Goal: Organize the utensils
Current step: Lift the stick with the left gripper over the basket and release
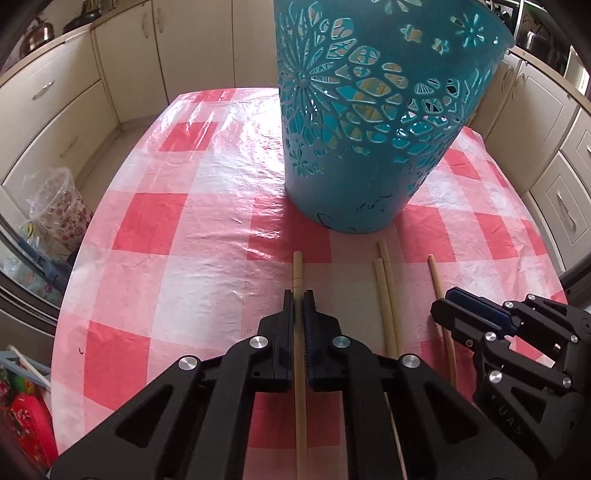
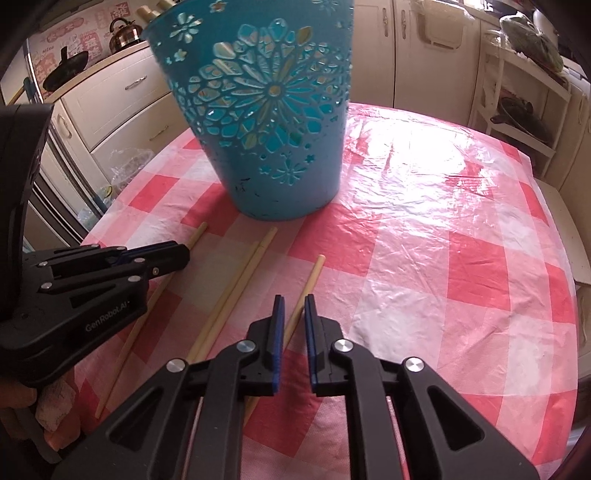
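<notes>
A teal cut-out basket stands on the red-and-white checked tablecloth; tan stick ends show above its rim. Several bamboo chopsticks lie in front of it. My left gripper is shut on the leftmost chopstick, whose tip pokes out past the pads. A pair of chopsticks lies in the middle. My right gripper stands over the rightmost chopstick, jaws slightly apart; the stick shows in the gap, untouched by the pads.
Cream kitchen cabinets ring the table. A kettle and a wok sit on the counter. A plastic bag lies off the table's left edge. A white shelf rack stands at the right.
</notes>
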The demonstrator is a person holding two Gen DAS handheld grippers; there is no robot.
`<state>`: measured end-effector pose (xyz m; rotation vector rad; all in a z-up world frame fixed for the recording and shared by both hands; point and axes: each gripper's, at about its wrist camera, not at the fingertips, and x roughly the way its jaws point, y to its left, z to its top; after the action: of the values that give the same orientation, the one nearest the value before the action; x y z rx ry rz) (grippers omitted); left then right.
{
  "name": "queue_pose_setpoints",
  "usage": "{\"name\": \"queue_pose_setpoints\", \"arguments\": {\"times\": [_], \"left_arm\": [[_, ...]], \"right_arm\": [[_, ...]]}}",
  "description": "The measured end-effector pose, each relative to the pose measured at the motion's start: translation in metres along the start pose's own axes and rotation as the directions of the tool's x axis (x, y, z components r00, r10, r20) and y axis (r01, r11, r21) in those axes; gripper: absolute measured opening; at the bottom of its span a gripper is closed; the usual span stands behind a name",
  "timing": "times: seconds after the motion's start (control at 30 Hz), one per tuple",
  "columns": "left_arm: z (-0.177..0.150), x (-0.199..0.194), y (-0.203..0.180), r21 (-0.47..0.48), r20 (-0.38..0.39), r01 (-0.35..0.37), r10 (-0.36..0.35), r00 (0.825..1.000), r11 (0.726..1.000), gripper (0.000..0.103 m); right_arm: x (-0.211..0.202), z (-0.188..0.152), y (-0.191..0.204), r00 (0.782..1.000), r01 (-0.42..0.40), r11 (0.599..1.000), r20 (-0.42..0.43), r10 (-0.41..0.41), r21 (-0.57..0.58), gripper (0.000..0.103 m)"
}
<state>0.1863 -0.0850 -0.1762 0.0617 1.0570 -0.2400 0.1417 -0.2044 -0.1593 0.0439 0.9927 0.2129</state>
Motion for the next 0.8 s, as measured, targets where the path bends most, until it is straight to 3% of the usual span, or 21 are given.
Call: {"name": "queue_pose_setpoints", "arguments": {"times": [0.13, 0.27, 0.43, 0.6, 0.8], "left_arm": [[-0.003, -0.001, -0.007, 0.045, 0.02, -0.039, 0.038, 0.999, 0.998, 0.005], [-0.01, -0.01, 0.009, -0.027, 0.033, 0.0, 0.001, 0.999, 1.0, 0.005], [-0.016, -0.045, 0.035, -0.1, 0.123, 0.059, -0.046, 0.991, 0.993, 0.005], [-0.012, -0.096, 0.058, -0.147, 0.254, 0.121, -0.081, 0.964, 0.982, 0.005], [0.003, -0.149, 0.066, -0.148, 0.381, 0.181, -0.113, 0.918, 0.972, 0.005]], "right_arm": [[0.0, -0.002, 0.008, 1.0, 0.02, 1.0, 0.014, -0.02, -0.022, 0.013], [-0.003, -0.005, 0.004, 1.0, 0.005, 1.0, 0.02, -0.005, 0.004, 0.009], [-0.003, -0.003, -0.003, 1.0, -0.008, 1.0, 0.02, 0.007, 0.019, 0.009], [-0.004, -0.002, -0.005, 1.0, -0.015, 0.999, 0.022, 0.014, 0.028, 0.009], [-0.005, -0.003, -0.013, 0.999, -0.042, 0.997, 0.029, 0.04, 0.062, 0.008]]}}
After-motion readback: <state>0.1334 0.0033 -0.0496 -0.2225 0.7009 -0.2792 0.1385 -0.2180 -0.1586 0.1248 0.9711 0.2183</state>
